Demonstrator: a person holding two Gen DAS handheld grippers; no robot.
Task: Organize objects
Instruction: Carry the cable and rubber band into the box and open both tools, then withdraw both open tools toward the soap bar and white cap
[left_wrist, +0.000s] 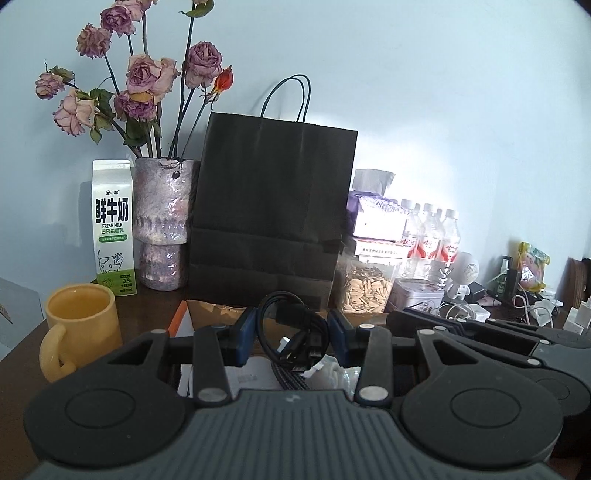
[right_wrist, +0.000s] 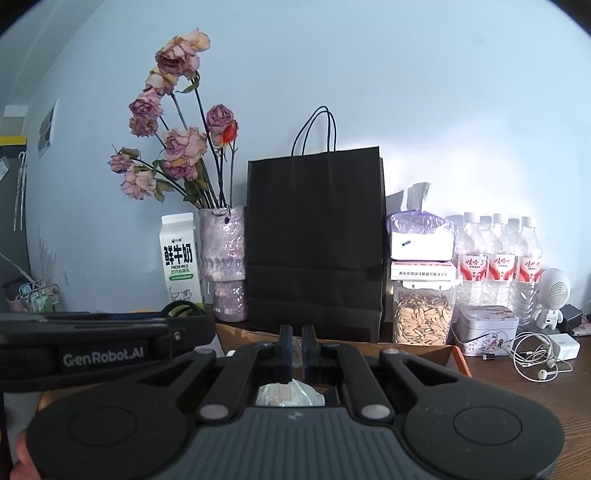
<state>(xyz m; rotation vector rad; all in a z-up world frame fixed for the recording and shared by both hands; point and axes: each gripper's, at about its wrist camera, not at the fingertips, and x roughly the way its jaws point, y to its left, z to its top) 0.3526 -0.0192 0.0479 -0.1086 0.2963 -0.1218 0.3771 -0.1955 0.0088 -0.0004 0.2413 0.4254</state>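
Black kraft paper fills the middle of our view: a tall black paper bag with cord handles (left_wrist: 273, 218) stands upright against the pale wall. Left of it we have a mottled purple ceramic vase of dried pink roses (left_wrist: 164, 225), and a white-and-green fresh milk carton (left_wrist: 112, 229) just beside that. A yellow ceramic mug (left_wrist: 79, 325) sits nearer us on the dark wooden table (right_wrist: 535, 398).

On the bag's right, a pack of clear water bottles with red labels (right_wrist: 498, 254) stands behind a clear jar of pale seeds (right_wrist: 423, 317), with a floral metal tin (right_wrist: 487, 328) and white wired earphones (right_wrist: 535, 356) close by.

Below our grippers lies an open cardboard box with an orange edge (right_wrist: 460, 356).

Now the left gripper (left_wrist: 291, 334): its blue-padded fingers are spread partway and clamp a coiled black cable bundle (left_wrist: 291, 332), held above the box. The right gripper (right_wrist: 296, 347) has its fingers almost together, only a narrow gap between them; we cannot tell if anything is pinched. A crumpled clear plastic wrapper (right_wrist: 290, 393) lies beneath it in the box.
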